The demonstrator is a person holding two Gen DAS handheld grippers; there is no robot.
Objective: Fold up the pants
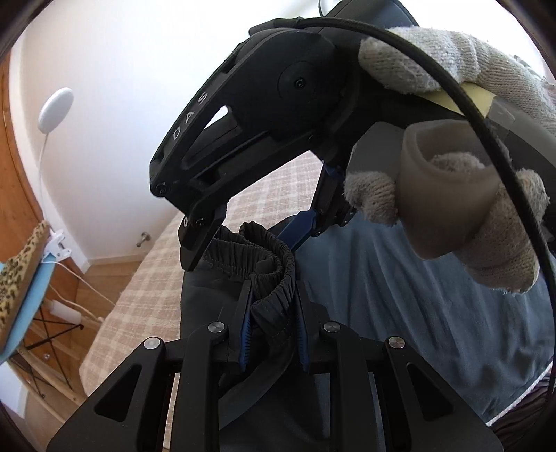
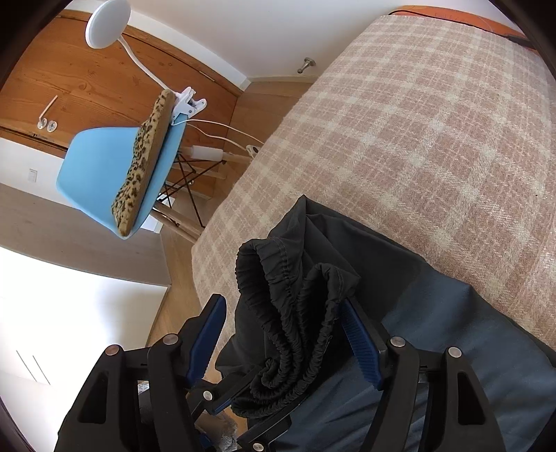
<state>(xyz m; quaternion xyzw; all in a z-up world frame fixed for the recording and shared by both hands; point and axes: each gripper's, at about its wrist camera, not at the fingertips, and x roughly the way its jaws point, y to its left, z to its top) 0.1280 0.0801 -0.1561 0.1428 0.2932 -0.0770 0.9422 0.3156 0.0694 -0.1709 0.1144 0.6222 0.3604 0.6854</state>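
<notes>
Dark grey pants (image 2: 434, 313) hang over the edge of a bed with a pink and cream plaid blanket (image 2: 417, 139). Their black elastic waistband (image 1: 267, 264) is bunched up. My left gripper (image 1: 272, 299) is shut on the waistband. My right gripper (image 2: 283, 309) is open, its blue pads (image 2: 361, 340) on either side of the bunched waistband (image 2: 295, 313). In the left wrist view the right gripper (image 1: 243, 240) reaches in from above, held by a gloved hand (image 1: 451, 174).
A blue chair (image 2: 104, 174) with a leopard-print cushion (image 2: 146, 160) and a clip-on white lamp (image 2: 107, 21) stands left of the bed on a wooden floor. White cables run under it. A wooden door (image 2: 87, 87) is behind.
</notes>
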